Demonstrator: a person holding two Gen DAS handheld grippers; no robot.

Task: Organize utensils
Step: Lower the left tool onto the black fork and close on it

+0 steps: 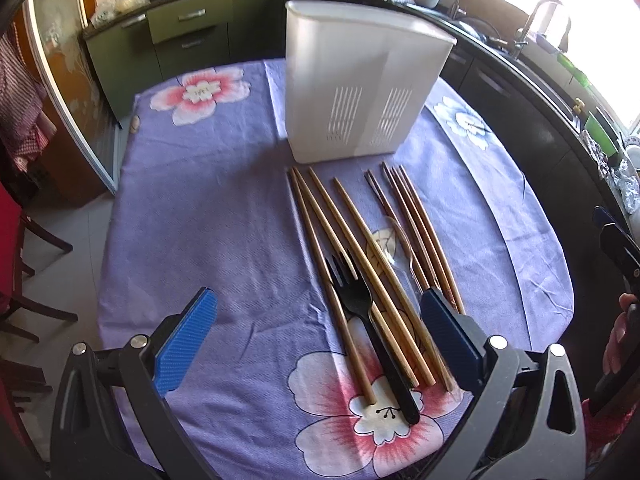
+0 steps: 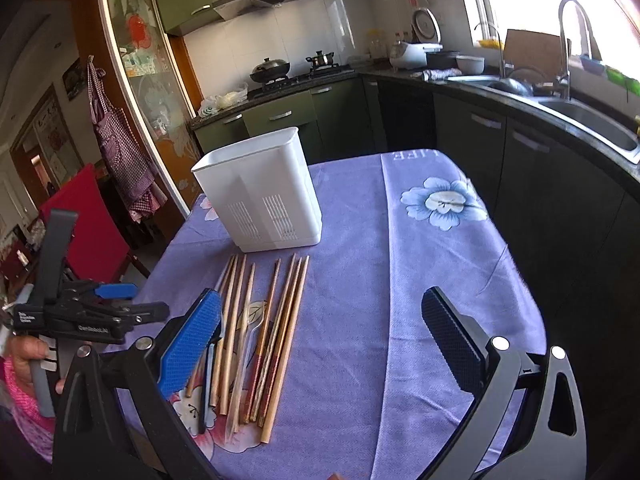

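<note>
A white slotted utensil holder [image 1: 360, 80] [image 2: 260, 192] stands upright on the purple flowered tablecloth [image 1: 200, 200]. In front of it lie several wooden chopsticks [image 1: 320, 220] [image 2: 280, 332], roughly side by side. A black plastic fork [image 1: 360, 312] [image 2: 206, 384] rests across them, and a clear plastic spoon [image 1: 400, 252] [image 2: 250, 332] lies among them. My left gripper [image 1: 318, 304] [image 2: 148, 302] hovers open over the near ends of the chopsticks and the fork. My right gripper [image 2: 322, 304] is open above bare cloth just right of the chopsticks, holding nothing.
Dark kitchen cabinets and a counter with a sink [image 2: 592, 120] wrap the far and right sides. A red chair [image 2: 92, 224] stands left of the table. A hand [image 2: 24, 360] grips the left tool. Bare cloth [image 2: 400, 280] lies right of the utensils.
</note>
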